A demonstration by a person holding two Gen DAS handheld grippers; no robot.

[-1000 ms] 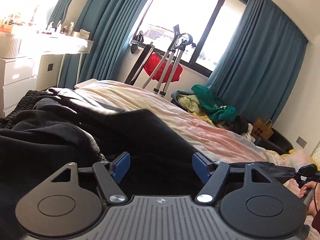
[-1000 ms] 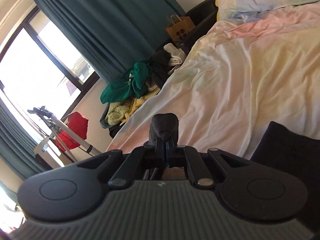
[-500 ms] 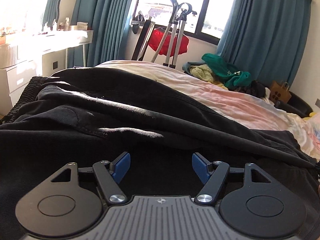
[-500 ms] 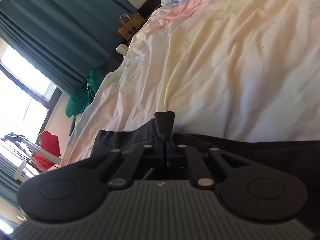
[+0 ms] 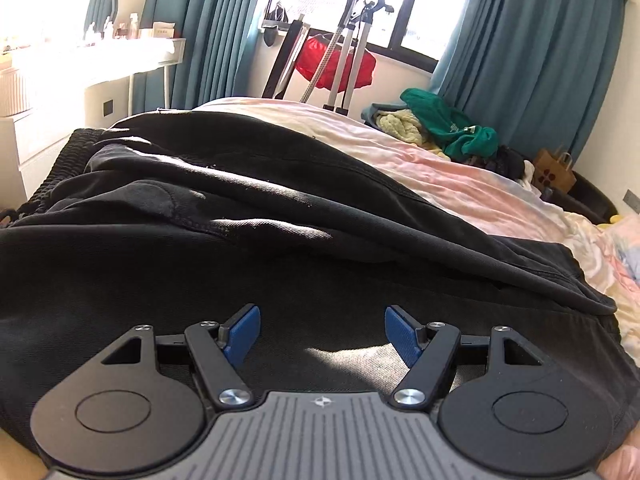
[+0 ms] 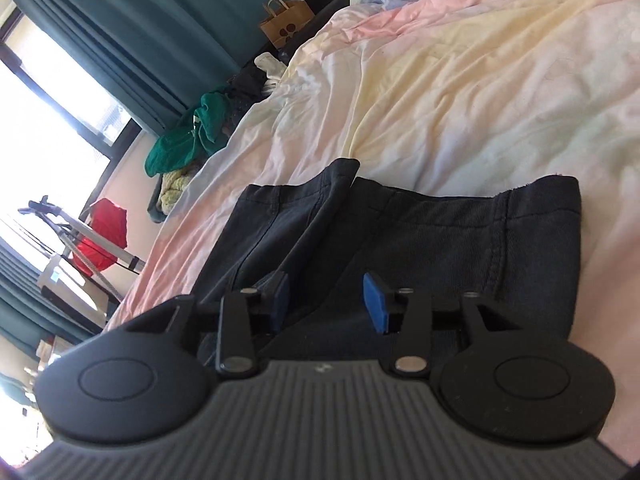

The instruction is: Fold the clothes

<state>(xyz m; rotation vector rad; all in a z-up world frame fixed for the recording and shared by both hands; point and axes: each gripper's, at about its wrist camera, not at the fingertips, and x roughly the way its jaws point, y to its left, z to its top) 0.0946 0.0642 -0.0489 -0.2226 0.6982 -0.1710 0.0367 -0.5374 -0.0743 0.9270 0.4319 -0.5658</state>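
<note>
Right tongs (image 6: 324, 300), clenched on black trousers (image 5: 248, 216) a moment ago, now gape above their hems; left tongs (image 5: 322, 330) stay released. Fold laid down.

Both grippers: left gripper (image 5: 322, 332) & right gripper (image 6: 325, 300) black w/ blue pads, silver screws, ribbed grey base.

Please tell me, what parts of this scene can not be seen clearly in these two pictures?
- Near edge of the black trousers: left wrist view, hidden under the left tool.
- Their waistband: right wrist view, cut off behind the right tool.
- Items on the white desk: left wrist view, washed out by sunlight.
- Clothes pile beside the bed: partly hidden by the bedding.
</note>
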